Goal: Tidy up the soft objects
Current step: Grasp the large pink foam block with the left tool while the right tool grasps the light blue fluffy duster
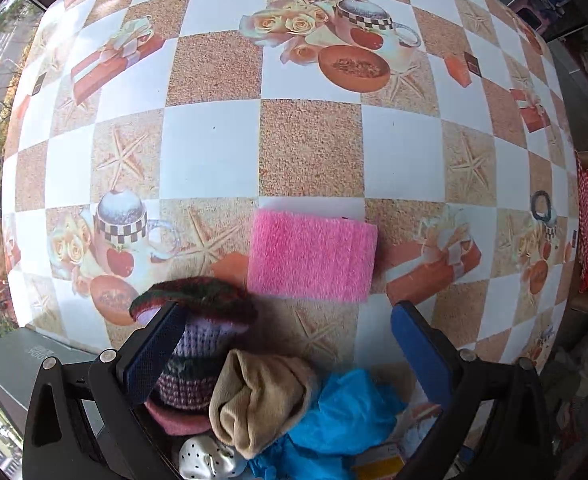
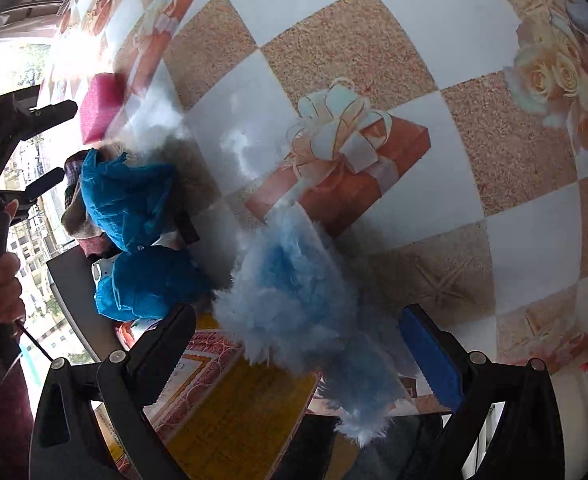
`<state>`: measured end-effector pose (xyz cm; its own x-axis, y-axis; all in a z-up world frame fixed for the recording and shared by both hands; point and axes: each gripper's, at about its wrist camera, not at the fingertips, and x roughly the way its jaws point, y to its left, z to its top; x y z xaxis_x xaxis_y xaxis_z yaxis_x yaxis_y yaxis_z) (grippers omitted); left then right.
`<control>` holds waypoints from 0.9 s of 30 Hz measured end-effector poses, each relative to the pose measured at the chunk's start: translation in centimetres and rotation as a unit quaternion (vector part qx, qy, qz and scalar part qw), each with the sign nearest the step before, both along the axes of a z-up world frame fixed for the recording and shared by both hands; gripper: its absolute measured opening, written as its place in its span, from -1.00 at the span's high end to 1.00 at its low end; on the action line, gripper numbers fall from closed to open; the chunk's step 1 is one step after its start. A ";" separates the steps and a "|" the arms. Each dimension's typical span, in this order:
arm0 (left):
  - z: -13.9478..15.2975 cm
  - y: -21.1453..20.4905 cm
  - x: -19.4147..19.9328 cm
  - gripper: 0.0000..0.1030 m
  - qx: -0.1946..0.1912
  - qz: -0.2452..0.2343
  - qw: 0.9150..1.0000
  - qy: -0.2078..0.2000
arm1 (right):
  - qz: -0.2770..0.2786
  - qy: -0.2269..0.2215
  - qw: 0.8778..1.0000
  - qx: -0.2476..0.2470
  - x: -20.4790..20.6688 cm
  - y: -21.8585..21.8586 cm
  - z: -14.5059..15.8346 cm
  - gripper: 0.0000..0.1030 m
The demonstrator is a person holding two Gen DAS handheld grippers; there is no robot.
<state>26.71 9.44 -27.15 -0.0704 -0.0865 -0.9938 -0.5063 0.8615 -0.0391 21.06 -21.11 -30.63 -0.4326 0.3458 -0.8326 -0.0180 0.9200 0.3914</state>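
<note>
Hovering over the checkered tablecloth, the left gripper has its fingers spread wide, gripping nothing. Just ahead of the fingertips lies a folded pink cloth. The left finger touches a striped knit hat; between the fingers, nearer the camera, sit a tan cloth and a blue cloth. The right gripper is likewise wide open; a fluffy light-blue piece sits between its fingers, contact with either pad unclear. A yellow box lies beneath it.
</note>
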 end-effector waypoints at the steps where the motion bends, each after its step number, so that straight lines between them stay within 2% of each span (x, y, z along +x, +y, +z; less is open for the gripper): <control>1: -0.3 0.0 0.2 -0.99 0.003 0.000 1.000 0.001 | 0.003 0.002 1.000 -0.004 0.0 -0.1 -0.2 -1.00; 7: -1.6 -0.9 1.3 -0.99 0.027 -0.032 0.999 0.013 | 0.034 0.006 0.999 -0.034 -1.0 0.4 -1.2 -1.00; 13: -2.8 -1.3 1.5 -0.98 0.022 -0.039 0.999 0.025 | 0.028 -0.009 0.998 -0.056 -1.2 -0.1 -1.0 -0.98; 15: -3.2 -1.4 1.5 -0.92 0.022 -0.044 0.998 0.032 | 0.011 -0.006 0.998 -0.054 -1.4 -0.2 -1.1 -0.81; 16: -3.4 -1.5 1.5 -0.89 0.025 -0.047 0.998 0.037 | 0.003 -0.007 0.999 -0.054 -1.5 -0.6 -1.0 -0.78; 19: -3.9 -1.8 1.7 -0.80 0.024 -0.056 0.997 0.039 | 0.017 -0.015 0.998 -0.061 -1.7 -1.0 -0.5 -0.54; 20: -4.0 -2.1 1.7 -0.76 0.020 -0.055 0.998 0.035 | 0.023 -0.021 0.997 -0.065 -1.8 -1.1 -0.3 -0.37; 22: -3.7 -1.8 2.3 -0.43 0.011 -0.052 0.998 0.023 | 0.016 -0.035 0.998 -0.048 -1.5 -1.9 0.1 0.22; 23: -3.4 -2.2 2.7 -0.42 0.016 -0.056 0.998 0.017 | 0.005 -0.035 0.999 -0.041 -1.5 -2.4 0.1 0.40; 27: -1.6 -2.9 2.5 -0.41 0.039 -0.075 0.996 -0.021 | -0.020 -0.056 0.998 -0.027 -1.3 -3.9 1.2 0.40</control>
